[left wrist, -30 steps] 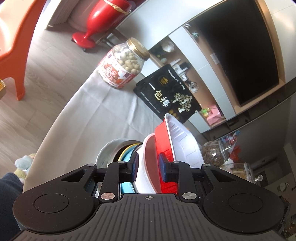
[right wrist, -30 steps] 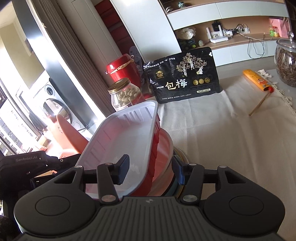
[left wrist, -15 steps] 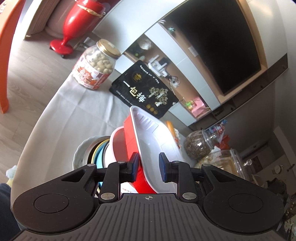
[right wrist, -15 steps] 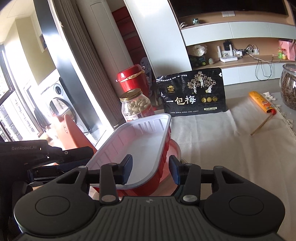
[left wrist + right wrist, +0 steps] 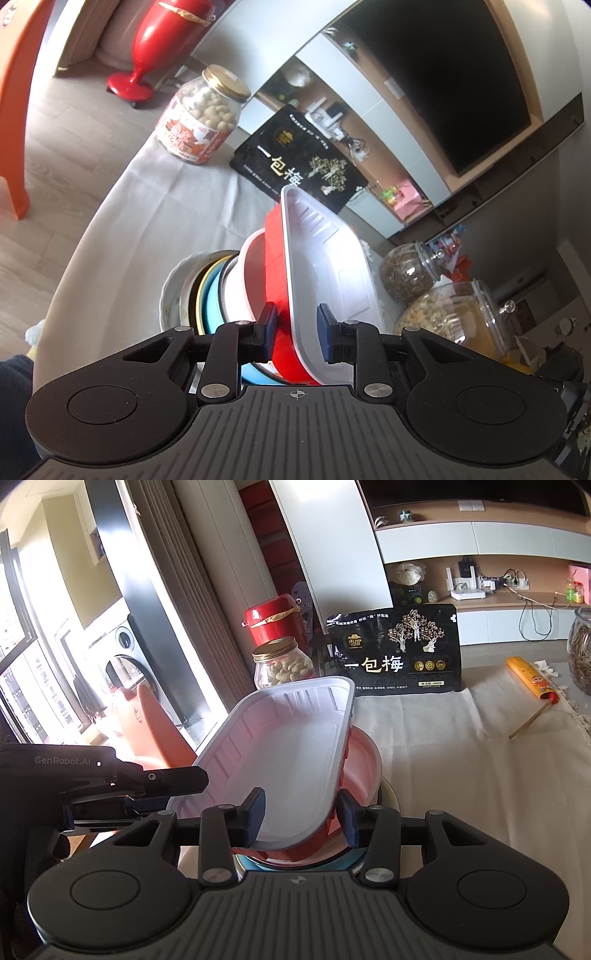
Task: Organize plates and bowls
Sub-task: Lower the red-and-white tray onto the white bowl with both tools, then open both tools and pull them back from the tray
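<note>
Right claw [image 5: 301,819] has narrowed around the red tray's [image 5: 295,760] near wall.

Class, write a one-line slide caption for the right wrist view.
Right gripper straddles the tray wall atop stacked bowls on the table.

My left gripper [image 5: 294,331] angles downward, jaws narrowed on a rim. My right gripper [image 5: 301,816] also points down, jaws clamped across a wall; the left one sits beside it.

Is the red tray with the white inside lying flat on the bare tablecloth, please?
No, the red tray sits tilted on a stack of bowls, above the tablecloth.
</note>
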The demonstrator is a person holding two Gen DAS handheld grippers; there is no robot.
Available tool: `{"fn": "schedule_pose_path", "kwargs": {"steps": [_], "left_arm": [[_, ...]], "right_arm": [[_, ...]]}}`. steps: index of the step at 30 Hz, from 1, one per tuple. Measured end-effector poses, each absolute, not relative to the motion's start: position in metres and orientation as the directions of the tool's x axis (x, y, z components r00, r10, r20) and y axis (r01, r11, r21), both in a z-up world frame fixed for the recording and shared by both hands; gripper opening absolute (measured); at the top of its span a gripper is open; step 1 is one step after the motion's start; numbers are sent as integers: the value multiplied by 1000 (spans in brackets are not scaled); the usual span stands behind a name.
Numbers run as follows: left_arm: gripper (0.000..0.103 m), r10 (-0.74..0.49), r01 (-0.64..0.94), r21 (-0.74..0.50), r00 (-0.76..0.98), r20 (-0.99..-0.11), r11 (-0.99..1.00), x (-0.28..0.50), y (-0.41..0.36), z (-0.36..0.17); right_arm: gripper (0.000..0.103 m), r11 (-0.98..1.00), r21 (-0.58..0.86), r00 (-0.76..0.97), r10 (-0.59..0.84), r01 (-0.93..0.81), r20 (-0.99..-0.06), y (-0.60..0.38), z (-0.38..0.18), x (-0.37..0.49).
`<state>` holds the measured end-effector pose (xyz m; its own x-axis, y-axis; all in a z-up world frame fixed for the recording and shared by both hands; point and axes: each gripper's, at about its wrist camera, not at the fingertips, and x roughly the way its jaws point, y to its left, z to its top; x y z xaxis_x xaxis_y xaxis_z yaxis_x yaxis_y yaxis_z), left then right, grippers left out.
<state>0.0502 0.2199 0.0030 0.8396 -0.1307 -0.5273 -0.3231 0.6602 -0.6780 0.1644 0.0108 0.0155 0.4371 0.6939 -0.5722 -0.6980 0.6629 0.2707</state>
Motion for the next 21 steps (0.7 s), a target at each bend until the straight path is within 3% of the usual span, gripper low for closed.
{"fn": "schedule_pose_path", "kwargs": {"steps": [9, 14, 19, 21], "left_arm": [[26, -80, -370, -644, 826, -558, 669, 42, 206, 5], [26, 58, -422, -590, 842, -536, 688, 17, 188, 21], [26, 238, -455, -442, 855, -462, 773, -14, 144, 34], [23, 258, -442, -361, 852, -456, 821, -21, 121, 31]], "right_arm": [[43, 671, 257, 452, 687, -696, -569, 6, 11, 161], [50, 664, 248, 484, 708, -706, -515, -17, 23, 148], [52, 668, 249, 504, 712, -701, -489, -47, 33, 131], [57, 676, 240, 509, 702, -697, -498, -57, 31, 120]]}}
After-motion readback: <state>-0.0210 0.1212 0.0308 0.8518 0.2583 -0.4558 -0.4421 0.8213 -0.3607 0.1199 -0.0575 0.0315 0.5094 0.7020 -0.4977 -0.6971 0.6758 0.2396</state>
